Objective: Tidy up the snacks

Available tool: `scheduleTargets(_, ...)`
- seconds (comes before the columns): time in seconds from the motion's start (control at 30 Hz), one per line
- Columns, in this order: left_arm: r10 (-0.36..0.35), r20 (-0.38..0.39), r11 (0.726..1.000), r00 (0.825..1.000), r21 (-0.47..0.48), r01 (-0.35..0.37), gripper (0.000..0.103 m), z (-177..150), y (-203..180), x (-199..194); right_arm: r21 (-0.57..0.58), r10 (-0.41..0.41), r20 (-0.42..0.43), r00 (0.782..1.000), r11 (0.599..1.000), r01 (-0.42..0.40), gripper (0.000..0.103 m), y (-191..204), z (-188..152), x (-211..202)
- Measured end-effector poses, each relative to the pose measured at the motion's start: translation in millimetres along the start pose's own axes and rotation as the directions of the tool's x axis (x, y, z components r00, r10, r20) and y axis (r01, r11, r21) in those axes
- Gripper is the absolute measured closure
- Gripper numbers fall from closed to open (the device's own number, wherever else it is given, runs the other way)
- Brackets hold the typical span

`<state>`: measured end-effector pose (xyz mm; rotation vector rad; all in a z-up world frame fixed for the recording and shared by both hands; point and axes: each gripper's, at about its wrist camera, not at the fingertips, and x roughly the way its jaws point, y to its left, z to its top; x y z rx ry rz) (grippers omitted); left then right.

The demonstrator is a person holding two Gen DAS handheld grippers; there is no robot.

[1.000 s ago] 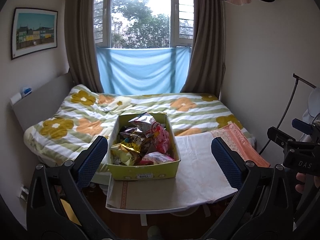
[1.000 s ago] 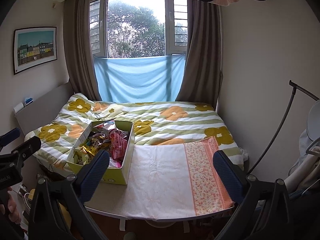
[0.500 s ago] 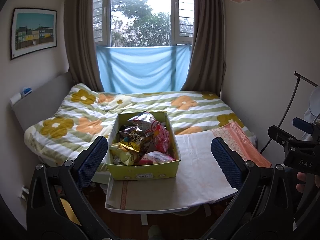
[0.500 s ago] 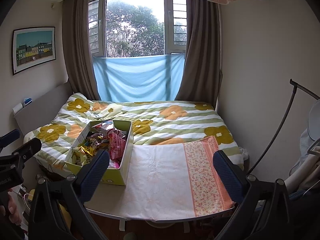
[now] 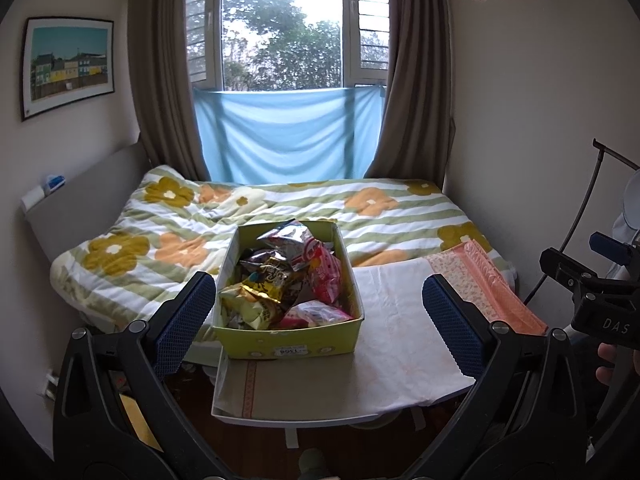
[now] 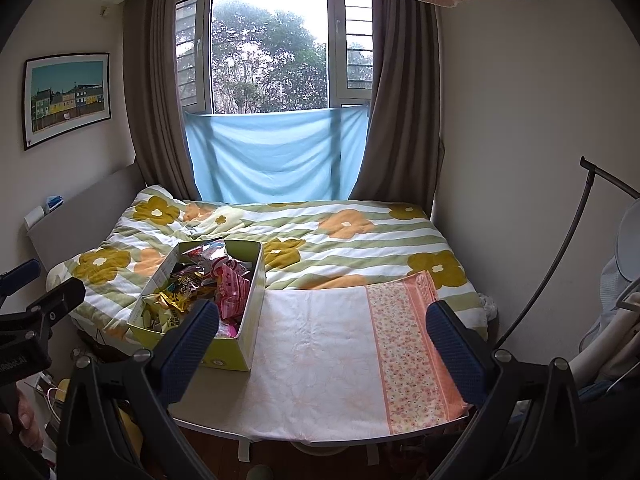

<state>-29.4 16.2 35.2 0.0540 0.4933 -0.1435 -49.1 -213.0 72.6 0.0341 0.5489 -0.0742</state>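
Snack box [image 5: 288,344] sits ahead of both spread, empty grippers, left [image 5: 318,320] and right [image 6: 322,340].

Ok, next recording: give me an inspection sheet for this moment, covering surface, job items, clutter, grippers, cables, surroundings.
Surface: small table under a white cloth with a pink floral border, against the bed.
Job items: yellow-green box on the table's left part, heaped with snack packets.
Clutter: nothing seen on the cloth.
Grippers: left gripper and right gripper both open, empty, short of the table.
Cables: nothing seen on the table.
Surroundings: window, blue sheet, framed picture.
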Motion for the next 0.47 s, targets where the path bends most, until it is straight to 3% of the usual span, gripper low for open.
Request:
scheduleTargets(0.27, -0.032, -0.017, 0.999, 0.999, -0.041, 0.032, 0.0, -3.0, 8.1, 6.2, -0.002, 0.0, -0.001, 1.0, 1.0, 0.0, 0.0, -0.4, 0.1, 0.8)
scheduleTargets(0.47, 0.003, 0.017, 1.0, 1.0, -0.01, -0.003, 0.0, -4.1, 4.7, 4.7, -0.001, 0.002, -0.002, 1.0, 1.0, -0.002, 0.0, 2.2, 0.2, 1.0)
